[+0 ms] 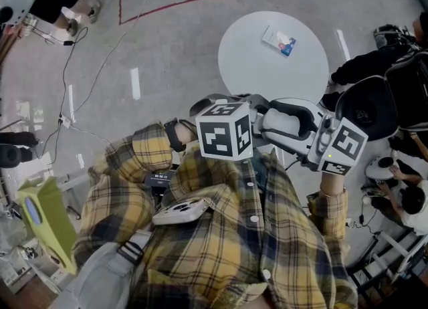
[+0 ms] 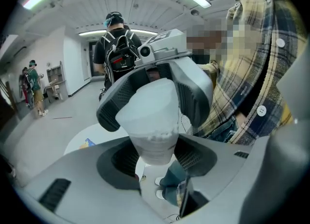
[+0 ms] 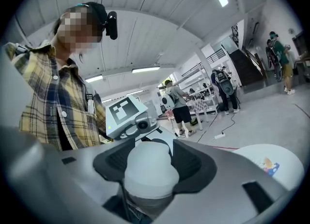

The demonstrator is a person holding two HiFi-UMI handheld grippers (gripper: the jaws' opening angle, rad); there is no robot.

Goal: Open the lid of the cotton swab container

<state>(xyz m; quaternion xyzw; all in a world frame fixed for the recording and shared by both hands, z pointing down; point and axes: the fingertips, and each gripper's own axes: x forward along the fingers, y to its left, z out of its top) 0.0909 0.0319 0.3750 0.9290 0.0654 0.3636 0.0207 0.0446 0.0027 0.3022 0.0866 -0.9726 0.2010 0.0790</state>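
Cotton swab container (image 2: 150,116) is held in mid-air near the chest. The body is clamped by the left gripper (image 2: 154,157), the lid apparently by the right gripper (image 3: 152,167). Risk: with a skewed pull, swabs could be spilled, since no tabletop (image 1: 267,67) lies beneath.

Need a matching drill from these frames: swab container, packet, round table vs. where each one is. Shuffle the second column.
Things:
1. cotton swab container
2. blue-and-white packet
3. round white table

Places:
a. standing on the grey floor
b. clamped by the left gripper and the right gripper
c. lying on that table

Pairs: 1-b, 2-c, 3-a
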